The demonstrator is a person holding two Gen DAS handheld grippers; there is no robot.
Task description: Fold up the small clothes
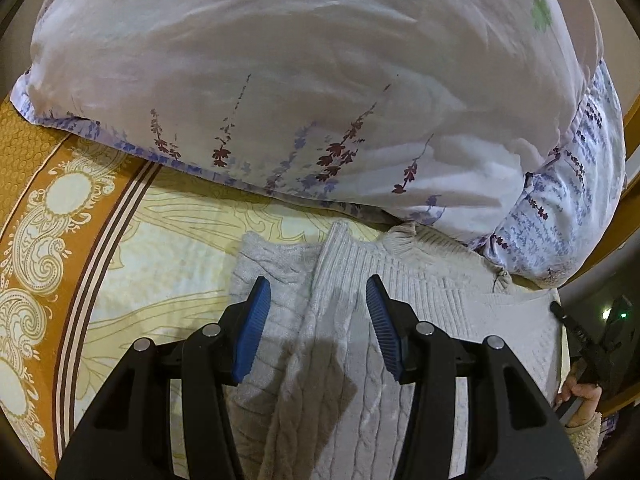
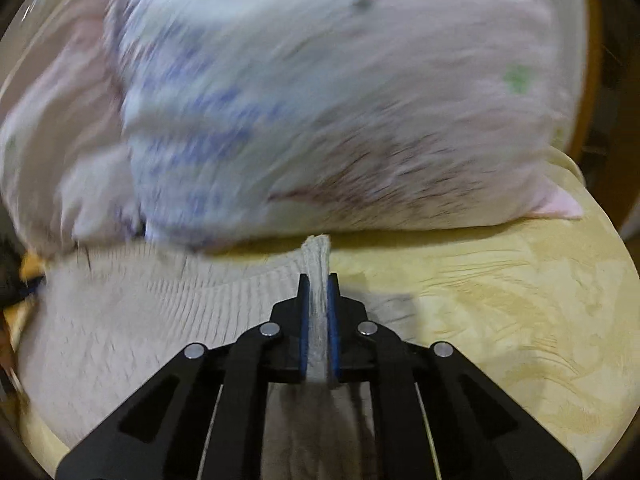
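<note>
One knit sweater, pale grey, cable-patterned, lies on the bed just in front of one floral pillow. Two tools in use. Left tool points downward over the sweater, jaws about half open, blue pads astride a folded sleeve strip, not pressing it. Right tool also tilts downward, jaws closed on a ribbed edge of the sweater, pinched upright between the pads. The sleeve strip's long axis runs away from the left camera toward the pillow.
</note>
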